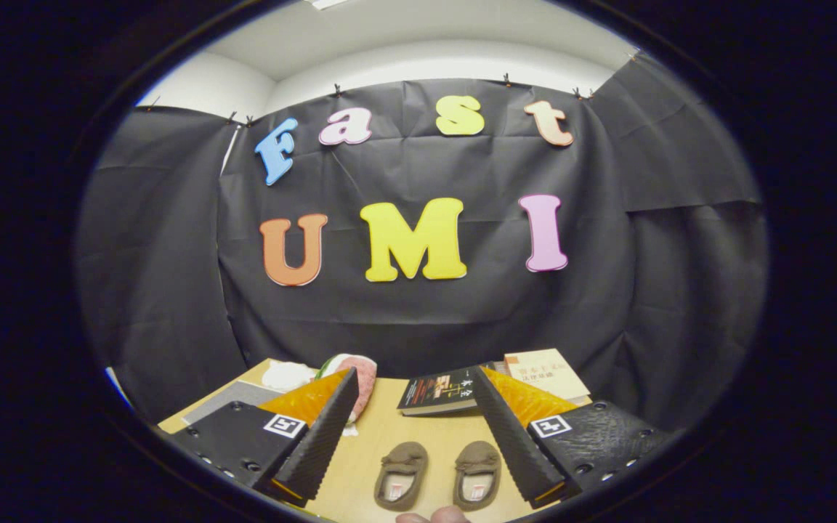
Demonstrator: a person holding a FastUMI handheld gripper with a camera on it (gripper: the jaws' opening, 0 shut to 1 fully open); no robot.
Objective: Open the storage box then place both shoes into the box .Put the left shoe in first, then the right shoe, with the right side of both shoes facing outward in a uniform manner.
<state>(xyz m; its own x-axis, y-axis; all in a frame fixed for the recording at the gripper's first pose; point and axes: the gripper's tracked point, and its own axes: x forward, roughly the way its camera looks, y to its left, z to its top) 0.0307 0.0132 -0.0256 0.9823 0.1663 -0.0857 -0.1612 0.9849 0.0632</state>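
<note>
We are looking over a wooden surface [382, 428] beneath black cloth walls; two brown shoes [402, 476] are lying between our gripper [418, 443], jaws spread wide, books [437, 392] beyond.

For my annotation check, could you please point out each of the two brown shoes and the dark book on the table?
Left-hand shoe [402, 475]: gripper view, insole opening.
Right-hand shoe [477, 473]: gripper view, insole opening.
Dark book [439, 390]: gripper view, cover.
</note>
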